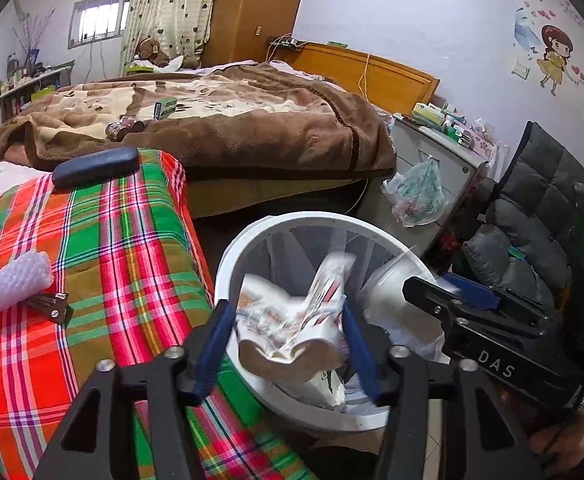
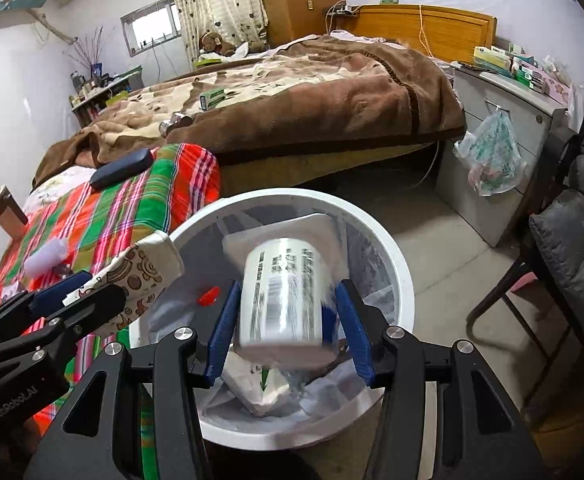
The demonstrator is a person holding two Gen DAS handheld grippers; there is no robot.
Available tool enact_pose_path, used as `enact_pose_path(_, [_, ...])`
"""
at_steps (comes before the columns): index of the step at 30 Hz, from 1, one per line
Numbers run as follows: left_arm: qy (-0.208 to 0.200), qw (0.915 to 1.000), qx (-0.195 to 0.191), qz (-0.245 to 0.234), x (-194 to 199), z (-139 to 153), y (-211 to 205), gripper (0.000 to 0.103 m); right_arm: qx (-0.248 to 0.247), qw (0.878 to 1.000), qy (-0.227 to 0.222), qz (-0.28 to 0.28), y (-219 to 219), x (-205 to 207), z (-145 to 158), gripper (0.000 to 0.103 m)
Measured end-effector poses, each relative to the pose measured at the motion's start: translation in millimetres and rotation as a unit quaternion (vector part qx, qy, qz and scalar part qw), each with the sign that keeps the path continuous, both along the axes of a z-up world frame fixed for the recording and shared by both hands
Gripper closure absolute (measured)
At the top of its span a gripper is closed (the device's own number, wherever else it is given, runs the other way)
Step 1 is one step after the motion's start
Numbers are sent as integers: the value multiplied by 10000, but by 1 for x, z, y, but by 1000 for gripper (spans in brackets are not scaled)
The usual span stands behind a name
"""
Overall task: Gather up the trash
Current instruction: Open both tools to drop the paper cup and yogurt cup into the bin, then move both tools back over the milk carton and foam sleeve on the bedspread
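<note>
A white round bin (image 1: 228, 264) with a clear liner stands on the floor beside the bed. My left gripper (image 1: 286, 310) hangs over it, open. A crumpled cartoon-print snack wrapper (image 1: 276, 320) sits blurred between its blue pads, with a gap at the left pad. The right wrist view has that wrapper (image 2: 148, 268) at the left gripper's (image 2: 100, 286) tips, above the bin's rim (image 2: 403, 280). My right gripper (image 2: 288, 288) is shut on a white printed cup (image 2: 284, 292), blurred, over the bin's middle. A white tray (image 2: 315, 220), a crumpled packet (image 2: 264, 392) and a red cap (image 2: 208, 296) lie inside.
On the plaid blanket (image 1: 112, 240) to the left lie a dark case (image 1: 96, 166), a white foam net (image 1: 12, 284) and a brown scrap (image 1: 52, 304). The brown blanket behind holds a green box (image 1: 166, 107). A grey cabinet with a hanging plastic bag (image 1: 415, 192) and a chair (image 1: 531, 220) stand right.
</note>
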State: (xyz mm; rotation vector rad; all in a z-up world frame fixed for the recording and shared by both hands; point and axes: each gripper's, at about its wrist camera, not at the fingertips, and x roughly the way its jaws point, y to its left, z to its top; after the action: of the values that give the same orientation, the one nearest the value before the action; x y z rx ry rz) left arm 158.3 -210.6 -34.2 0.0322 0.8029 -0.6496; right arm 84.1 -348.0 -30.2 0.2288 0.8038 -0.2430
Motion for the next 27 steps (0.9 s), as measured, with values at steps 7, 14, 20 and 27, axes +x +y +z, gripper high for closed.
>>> enact_pose_path(7, [-59,9999,-50,88,-2,4,7,37,-102,9999,-20,-35,0,-3,3,45])
enact_pose_path(14, [-172,9997,-35,167,-9,11,20,37,-74,9999,-95,-31,5,-7,8,45])
enact_pose_path(20, [-260,9992,-53,309,-17,17,39,37,-94,9998,-183,56,14,-9,13,45])
enact_pose_path(27, [-363,9980,-121,498,-26,25,63,37,-100,9993,-301,178,28,-14,20,45])
